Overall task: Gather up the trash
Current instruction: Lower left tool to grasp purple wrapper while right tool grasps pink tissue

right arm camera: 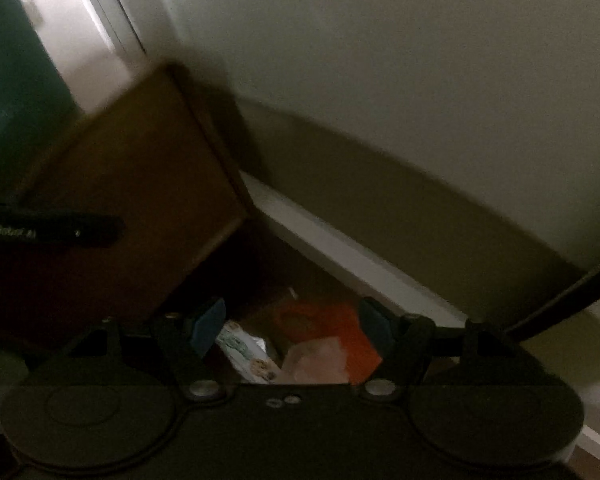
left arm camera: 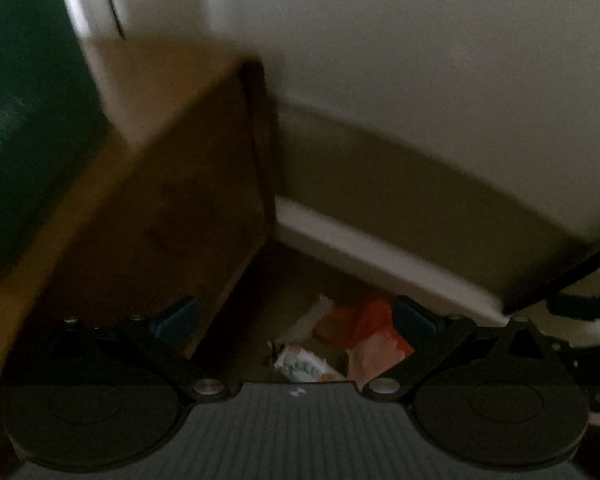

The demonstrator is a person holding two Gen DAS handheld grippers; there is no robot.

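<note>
Trash lies on the dark floor in a corner between a wooden cabinet and the wall. In the left wrist view there is an orange wrapper [left arm camera: 364, 324] and a white printed packet [left arm camera: 304, 366]. My left gripper [left arm camera: 296, 320] is open above them, holding nothing. In the right wrist view the orange wrapper [right arm camera: 340, 328], a pale pink crumpled piece [right arm camera: 316, 360] and the white printed packet [right arm camera: 244, 350] lie between the fingers. My right gripper [right arm camera: 292, 326] is open over them. Both views are dim and blurred.
A wooden cabinet [left arm camera: 172, 200] stands at the left, also in the right wrist view [right arm camera: 140, 184]. A white baseboard [left arm camera: 380, 256] runs along the beige wall. A green object [left arm camera: 24, 128] is at far left. The other gripper's black part [right arm camera: 52, 228] shows at left.
</note>
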